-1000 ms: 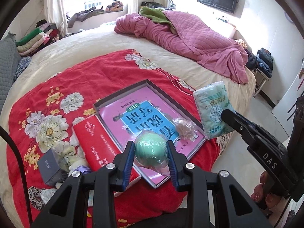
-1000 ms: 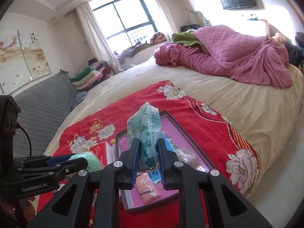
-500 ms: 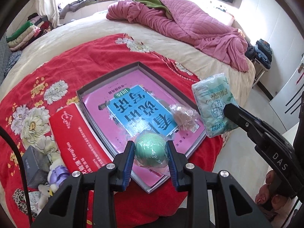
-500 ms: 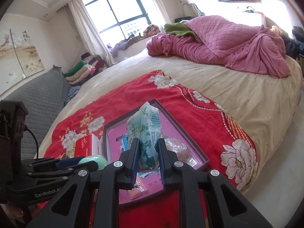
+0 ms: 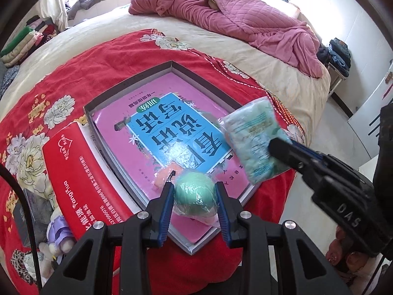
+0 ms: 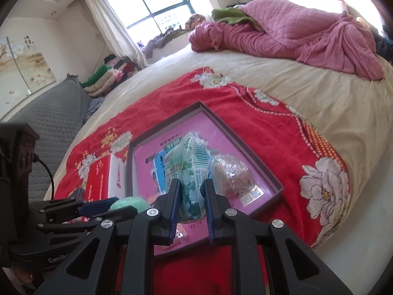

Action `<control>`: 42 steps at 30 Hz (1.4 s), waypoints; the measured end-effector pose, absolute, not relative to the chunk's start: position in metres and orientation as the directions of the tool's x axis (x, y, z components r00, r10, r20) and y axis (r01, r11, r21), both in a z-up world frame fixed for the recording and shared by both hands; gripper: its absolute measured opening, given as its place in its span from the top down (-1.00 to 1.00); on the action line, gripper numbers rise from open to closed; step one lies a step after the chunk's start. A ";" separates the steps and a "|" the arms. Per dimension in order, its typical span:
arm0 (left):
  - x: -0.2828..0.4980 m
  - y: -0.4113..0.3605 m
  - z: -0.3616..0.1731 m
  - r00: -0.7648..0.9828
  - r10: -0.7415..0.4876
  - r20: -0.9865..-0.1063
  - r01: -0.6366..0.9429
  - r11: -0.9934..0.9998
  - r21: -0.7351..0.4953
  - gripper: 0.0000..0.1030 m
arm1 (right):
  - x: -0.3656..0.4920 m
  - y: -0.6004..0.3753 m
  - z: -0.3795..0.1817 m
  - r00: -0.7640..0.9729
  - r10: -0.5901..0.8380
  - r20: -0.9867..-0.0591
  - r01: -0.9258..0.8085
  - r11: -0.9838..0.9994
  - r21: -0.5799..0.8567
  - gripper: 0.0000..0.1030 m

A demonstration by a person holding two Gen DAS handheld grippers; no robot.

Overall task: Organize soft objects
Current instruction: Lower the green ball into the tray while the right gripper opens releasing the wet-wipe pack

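Note:
My left gripper [image 5: 195,191] is shut on a green soft ball [image 5: 195,193] in a clear wrapper, held over the near corner of a shallow grey box [image 5: 127,80] with a pink and blue book inside. My right gripper [image 6: 191,191] is shut on a pale green tissue pack [image 6: 188,164], held over the box's right side; the pack also shows in the left wrist view [image 5: 253,137]. A clear bag of brownish stuff [image 6: 231,172] lies in the box. A small orange packet [image 5: 164,175] lies in the box near the ball.
A red tissue box [image 5: 81,177] lies left of the grey box on the red flowered blanket [image 5: 73,73]. A dark small box [image 5: 27,211] and a plush toy [image 5: 57,231] lie at the lower left. A pink quilt [image 5: 233,17] is heaped on the far bed.
Both grippers have moved forward and lower over the grey box, each still holding its object. The tissue pack now hangs over the box's right corner, above the clear bag.

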State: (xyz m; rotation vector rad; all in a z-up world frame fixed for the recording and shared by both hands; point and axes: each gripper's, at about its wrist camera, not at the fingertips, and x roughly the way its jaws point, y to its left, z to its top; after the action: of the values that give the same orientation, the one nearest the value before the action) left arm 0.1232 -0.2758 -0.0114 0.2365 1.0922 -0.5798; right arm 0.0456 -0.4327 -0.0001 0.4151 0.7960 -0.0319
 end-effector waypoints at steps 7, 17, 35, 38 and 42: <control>0.126 -0.277 -0.022 0.321 -0.306 -0.896 0.553 0.829 -0.085 0.34 | 0.055 -0.428 -0.024 0.655 0.149 -0.741 0.180 0.922 0.344 0.63; 0.126 -0.281 -0.029 0.311 -0.305 -0.900 0.567 0.820 -0.082 0.34 | 0.060 -0.428 -0.042 0.613 0.089 -0.785 0.209 0.940 0.270 0.62; 0.129 -0.289 -0.031 0.315 -0.331 -0.890 0.590 0.802 -0.090 0.33 | 0.057 -0.440 -0.035 0.631 0.061 -0.773 0.238 0.933 0.268 0.39; 0.133 -0.292 -0.028 0.316 -0.339 -0.886 0.594 0.799 -0.094 0.33 | 0.053 -0.445 -0.029 0.641 0.047 -0.766 0.254 0.929 0.269 0.37; 0.136 -0.299 -0.020 0.309 -0.385 -0.870 0.606 0.784 -0.132 0.32 | 0.048 -0.455 -0.022 0.656 0.034 -0.754 0.284 0.914 0.288 0.37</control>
State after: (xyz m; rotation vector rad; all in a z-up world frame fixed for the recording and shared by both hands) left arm 0.1361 -0.2990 -0.0204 0.2370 1.0716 -0.6630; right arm 0.0481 -0.4549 -0.0220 0.4042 0.8489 -0.1466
